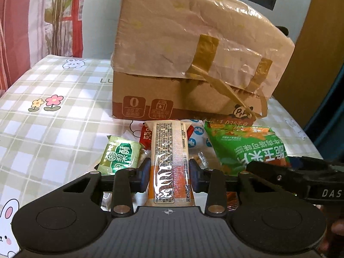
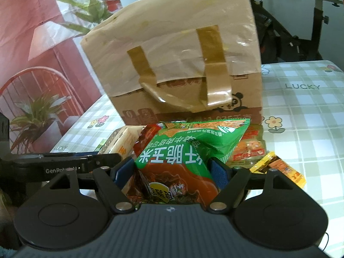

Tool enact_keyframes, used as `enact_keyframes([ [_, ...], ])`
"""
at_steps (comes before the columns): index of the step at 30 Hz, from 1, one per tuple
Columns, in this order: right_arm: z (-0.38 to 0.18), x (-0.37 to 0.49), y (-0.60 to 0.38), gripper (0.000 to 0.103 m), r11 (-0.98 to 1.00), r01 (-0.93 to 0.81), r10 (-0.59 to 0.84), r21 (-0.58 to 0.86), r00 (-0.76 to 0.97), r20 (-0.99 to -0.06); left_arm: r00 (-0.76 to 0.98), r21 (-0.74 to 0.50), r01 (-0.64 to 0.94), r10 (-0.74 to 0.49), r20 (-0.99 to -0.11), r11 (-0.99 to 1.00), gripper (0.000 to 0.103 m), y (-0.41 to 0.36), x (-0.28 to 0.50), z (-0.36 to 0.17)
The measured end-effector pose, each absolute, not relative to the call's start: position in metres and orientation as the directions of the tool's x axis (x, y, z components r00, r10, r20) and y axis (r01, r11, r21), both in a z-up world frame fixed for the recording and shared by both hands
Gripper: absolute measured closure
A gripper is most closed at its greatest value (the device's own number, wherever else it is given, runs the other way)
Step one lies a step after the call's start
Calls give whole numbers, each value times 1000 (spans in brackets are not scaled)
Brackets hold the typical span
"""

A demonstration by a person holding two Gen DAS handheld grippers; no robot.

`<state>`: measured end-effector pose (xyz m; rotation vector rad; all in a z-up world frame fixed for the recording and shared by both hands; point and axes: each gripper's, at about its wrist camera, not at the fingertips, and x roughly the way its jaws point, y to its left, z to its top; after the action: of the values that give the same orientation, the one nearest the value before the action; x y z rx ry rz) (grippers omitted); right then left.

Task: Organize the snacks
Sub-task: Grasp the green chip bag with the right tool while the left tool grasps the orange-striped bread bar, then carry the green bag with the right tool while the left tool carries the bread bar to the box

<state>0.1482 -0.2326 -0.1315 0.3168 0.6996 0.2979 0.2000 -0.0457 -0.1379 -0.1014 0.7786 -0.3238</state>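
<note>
A pile of snack packets lies on the checked tablecloth in front of a taped cardboard box (image 1: 193, 53). My left gripper (image 1: 169, 169) is shut on a long cream and orange packet (image 1: 169, 146), its pads pressing both sides, with the packet pointing toward the box. My right gripper (image 2: 172, 167) is shut on a puffy green and orange corn snack bag (image 2: 193, 150), which also shows at the right of the left wrist view as the green bag (image 1: 247, 148). The cream packet (image 2: 124, 139) shows to the left of that bag.
A small green packet (image 1: 121, 157) lies left of the held packet, with a red one (image 1: 145, 135) behind. Orange packets (image 2: 249, 148) and a yellow packet (image 2: 279, 169) lie right of the green bag. The tablecloth (image 1: 53, 107) stretches bare to the left; an exercise bike (image 2: 301, 21) stands behind.
</note>
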Motion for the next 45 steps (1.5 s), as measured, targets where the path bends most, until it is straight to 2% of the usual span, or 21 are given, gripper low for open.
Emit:
enact_keyframes([
  [20, -113, 129, -206, 25, 907, -259, 408, 332, 734, -542, 762, -243, 216, -319, -564, 946, 64, -12, 164, -105],
  [35, -52, 113, -213, 25, 920, -302, 377, 250, 858, -349, 861, -189, 268, -323, -393, 945, 64, -8, 169, -36],
  [45, 0, 133, -233, 25, 925, -305, 355, 227, 908, -223, 878, -231, 309, -370, -304, 923, 64, -13, 194, 4],
])
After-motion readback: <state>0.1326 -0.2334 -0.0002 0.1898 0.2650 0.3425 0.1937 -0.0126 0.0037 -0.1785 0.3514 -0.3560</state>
